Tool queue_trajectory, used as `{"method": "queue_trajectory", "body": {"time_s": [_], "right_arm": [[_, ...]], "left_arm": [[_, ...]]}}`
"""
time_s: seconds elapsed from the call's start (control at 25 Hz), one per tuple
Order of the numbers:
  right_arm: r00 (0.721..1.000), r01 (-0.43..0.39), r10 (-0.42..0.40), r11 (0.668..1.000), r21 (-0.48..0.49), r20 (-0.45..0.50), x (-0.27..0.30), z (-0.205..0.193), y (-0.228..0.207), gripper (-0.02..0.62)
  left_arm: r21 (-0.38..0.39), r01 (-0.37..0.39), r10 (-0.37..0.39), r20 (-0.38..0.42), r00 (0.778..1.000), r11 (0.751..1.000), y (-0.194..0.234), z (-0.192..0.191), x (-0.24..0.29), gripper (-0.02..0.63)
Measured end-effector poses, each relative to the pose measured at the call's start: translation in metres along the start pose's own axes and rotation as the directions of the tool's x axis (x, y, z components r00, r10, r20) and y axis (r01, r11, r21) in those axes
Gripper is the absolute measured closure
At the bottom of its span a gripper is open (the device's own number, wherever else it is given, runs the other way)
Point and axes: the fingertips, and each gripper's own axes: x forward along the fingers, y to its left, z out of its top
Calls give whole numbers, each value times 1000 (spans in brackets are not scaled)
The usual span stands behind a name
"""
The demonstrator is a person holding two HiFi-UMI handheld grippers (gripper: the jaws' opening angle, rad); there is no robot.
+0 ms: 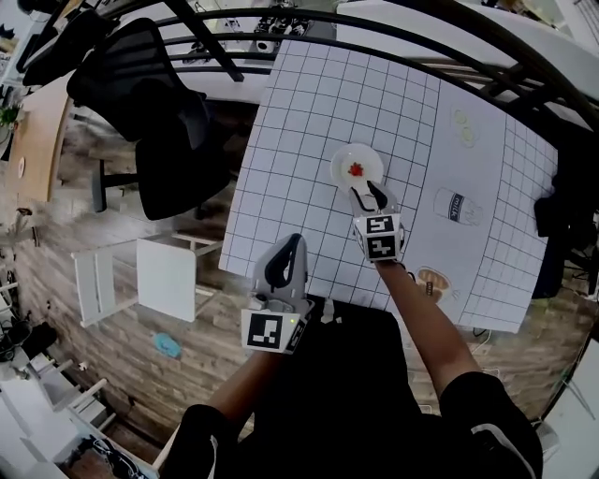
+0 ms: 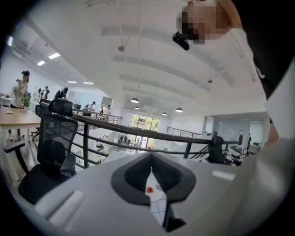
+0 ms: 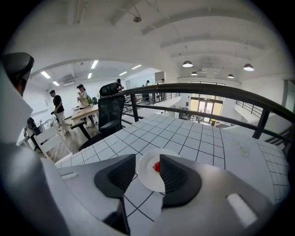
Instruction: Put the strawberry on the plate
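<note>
A small red strawberry (image 1: 356, 170) lies on a round white plate (image 1: 344, 161) in the middle of the gridded white table (image 1: 299, 122). My right gripper (image 1: 367, 194) hovers just on the near side of the plate, open, with nothing between its fingers. In the right gripper view the plate (image 3: 146, 177) and the strawberry (image 3: 157, 167) show through the gap of the right gripper (image 3: 147, 159). My left gripper (image 1: 294, 243) is held near the table's front edge, shut and empty. In the left gripper view only a thin slit shows between the jaws of the left gripper (image 2: 151, 159).
A black office chair (image 1: 159, 112) stands left of the table and a white chair (image 1: 140, 276) nearer me. A dark railing (image 1: 393, 28) runs behind the table. Printed pictures (image 1: 459, 206) mark the table's right part. A dark object (image 1: 562, 220) sits at its right edge.
</note>
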Motion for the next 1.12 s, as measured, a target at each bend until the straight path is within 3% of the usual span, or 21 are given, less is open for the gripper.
{"method": "queue_trajectory", "body": {"time_s": [0.28, 0.52, 0.64, 0.84, 0.96, 1.12], "right_arm": [[997, 15, -20, 998, 65, 72, -76, 16, 14, 454], [986, 42, -54, 996, 83, 159, -141, 34, 33, 479], [970, 53, -79, 992, 117, 232, -180, 49, 43, 491], [937, 106, -145, 985, 138, 319, -238, 62, 56, 577], [920, 142, -180, 981, 131, 349, -266, 63, 64, 597], [904, 158, -199, 978, 137, 378, -301, 57, 79, 597]], "left_arm": [[-15, 85, -85, 12, 996, 996, -21, 7, -30, 597], [73, 193, -197, 54, 979, 978, -55, 23, -55, 598], [82, 216, -222, 72, 972, 973, -66, 29, -63, 598], [54, 240, -244, 91, 965, 969, -77, 39, -77, 597], [48, 278, -282, 140, 949, 959, -85, 47, -88, 597], [60, 291, -297, 148, 943, 955, -93, 46, -104, 597]]}}
